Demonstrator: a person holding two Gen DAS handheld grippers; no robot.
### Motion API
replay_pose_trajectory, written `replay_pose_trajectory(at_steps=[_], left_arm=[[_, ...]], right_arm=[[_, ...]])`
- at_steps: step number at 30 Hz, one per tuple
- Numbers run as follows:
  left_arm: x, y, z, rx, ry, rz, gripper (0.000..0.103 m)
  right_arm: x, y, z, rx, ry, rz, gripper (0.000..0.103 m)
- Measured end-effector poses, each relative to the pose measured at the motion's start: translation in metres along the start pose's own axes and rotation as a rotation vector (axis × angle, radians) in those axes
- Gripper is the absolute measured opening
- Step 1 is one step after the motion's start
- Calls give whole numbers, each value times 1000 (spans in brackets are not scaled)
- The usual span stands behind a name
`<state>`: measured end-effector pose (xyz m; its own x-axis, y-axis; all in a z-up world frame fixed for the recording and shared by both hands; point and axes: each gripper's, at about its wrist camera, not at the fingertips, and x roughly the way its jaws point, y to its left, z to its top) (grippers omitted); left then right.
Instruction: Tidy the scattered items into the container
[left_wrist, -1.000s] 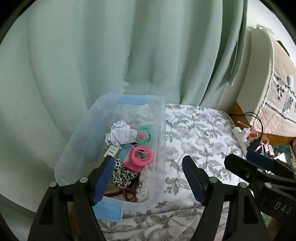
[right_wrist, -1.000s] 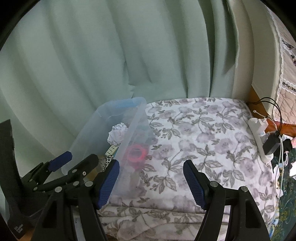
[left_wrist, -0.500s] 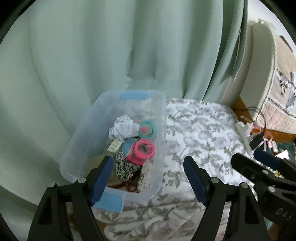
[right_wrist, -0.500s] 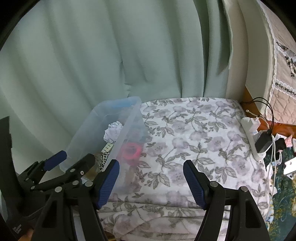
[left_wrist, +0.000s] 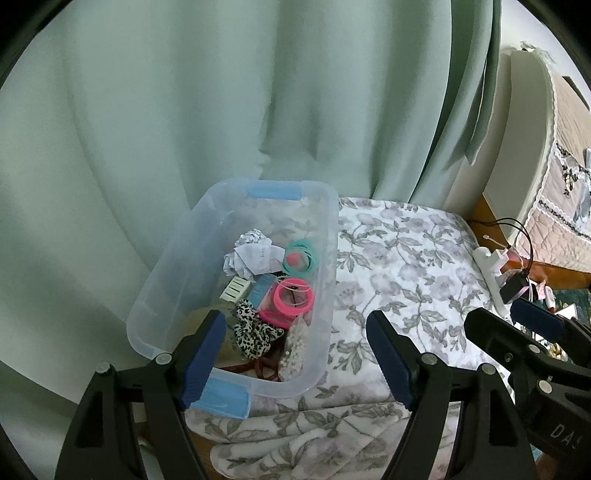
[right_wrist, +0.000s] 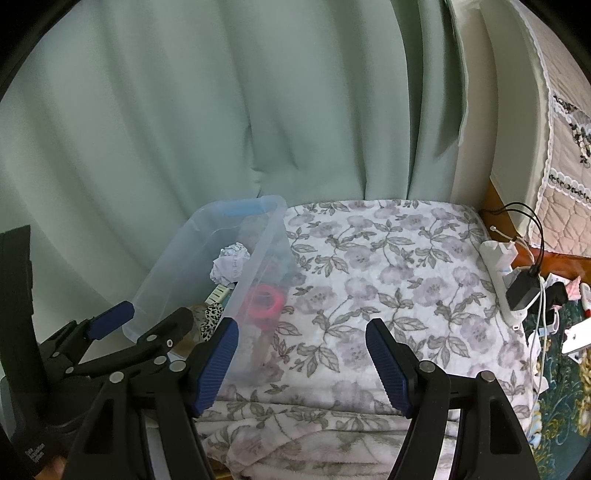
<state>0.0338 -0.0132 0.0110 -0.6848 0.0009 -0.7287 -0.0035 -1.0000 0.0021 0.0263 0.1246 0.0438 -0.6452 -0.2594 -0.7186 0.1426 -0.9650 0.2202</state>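
A clear plastic container (left_wrist: 162, 295) with blue handles sits on a floral blanket (left_wrist: 399, 266). Inside lie crumpled paper (left_wrist: 251, 254), teal bands (left_wrist: 301, 258), pink bands (left_wrist: 293, 297), a leopard scrunchie (left_wrist: 253, 334), a bead bag (left_wrist: 293, 347) and other small items. My left gripper (left_wrist: 297, 356) is open and empty, above the container's near end. My right gripper (right_wrist: 301, 365) is open and empty, over the blanket right of the container (right_wrist: 258, 258). The left gripper also shows in the right wrist view (right_wrist: 147, 325).
A green curtain (left_wrist: 258, 110) hangs close behind the container. A white power strip (right_wrist: 506, 280) with a black charger and cables lies at the blanket's right edge. A bed with a quilted cover (right_wrist: 569, 147) stands at far right. A phone (right_wrist: 576, 338) lies on the floor.
Both grippers have pulled back and up from the container, so more of it and the blanket shows. Both stay open and empty.
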Motion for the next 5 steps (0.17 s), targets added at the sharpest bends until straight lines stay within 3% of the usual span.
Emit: replay_pose_trajectory(at_steps=[5], left_arm=[[2,5,1,-9,4,-3,79]], right_arm=[[2,3,0,-8,7,1,75]])
